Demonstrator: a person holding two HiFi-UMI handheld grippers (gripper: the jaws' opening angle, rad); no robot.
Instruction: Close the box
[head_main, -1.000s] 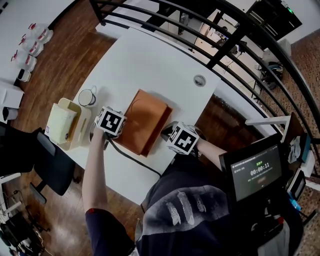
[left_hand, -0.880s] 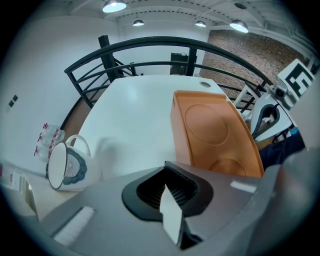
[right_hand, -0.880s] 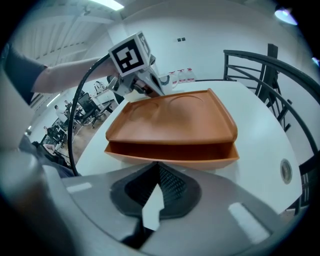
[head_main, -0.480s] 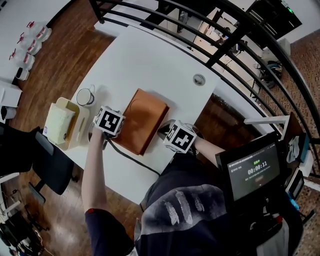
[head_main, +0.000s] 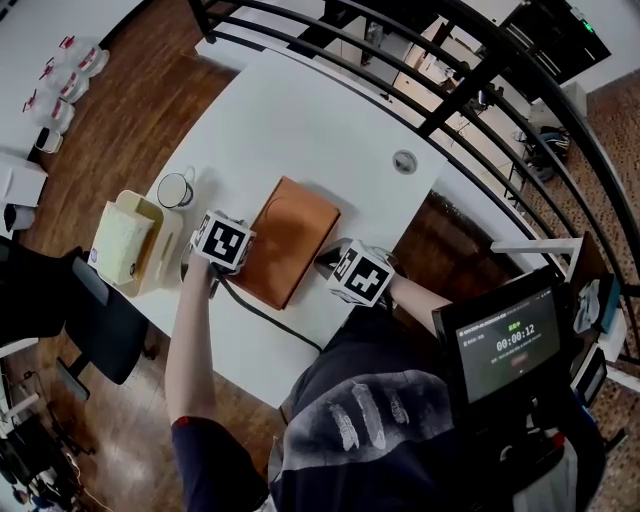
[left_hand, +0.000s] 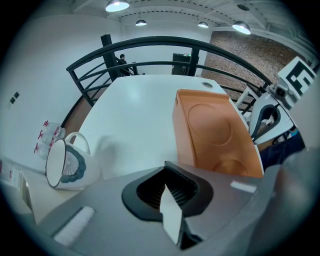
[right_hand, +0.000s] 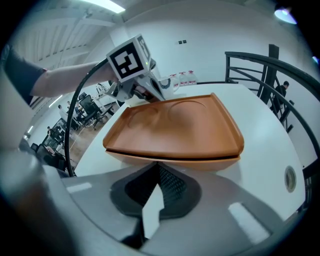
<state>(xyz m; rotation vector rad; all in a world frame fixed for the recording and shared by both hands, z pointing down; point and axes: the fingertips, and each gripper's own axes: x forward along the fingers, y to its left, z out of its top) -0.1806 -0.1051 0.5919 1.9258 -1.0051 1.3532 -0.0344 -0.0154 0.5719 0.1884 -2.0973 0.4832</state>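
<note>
An orange box (head_main: 290, 240) lies on the white table (head_main: 300, 110) with its lid down on the base. In the right gripper view a thin dark seam runs between the lid and base of the box (right_hand: 175, 127). My left gripper (head_main: 222, 243) sits at the box's left side, with the box (left_hand: 215, 130) to the right of its jaws. This left gripper (left_hand: 167, 182) is shut and empty. My right gripper (head_main: 358, 272) is at the box's opposite edge. Its jaws are shut just short of the rim, and the right gripper (right_hand: 159, 172) holds nothing.
A white mug (head_main: 175, 191) stands left of the box, and the mug (left_hand: 67, 162) is also close to the left gripper. A cream container (head_main: 125, 243) sits at the table's left corner. A black cable (head_main: 270, 320) trails off the near edge. Dark railing (head_main: 470, 70) borders the far side.
The offset edge of the box's lid seen a second ago no longer shows, and the lid lies flat. Both grippers have barely moved.
</note>
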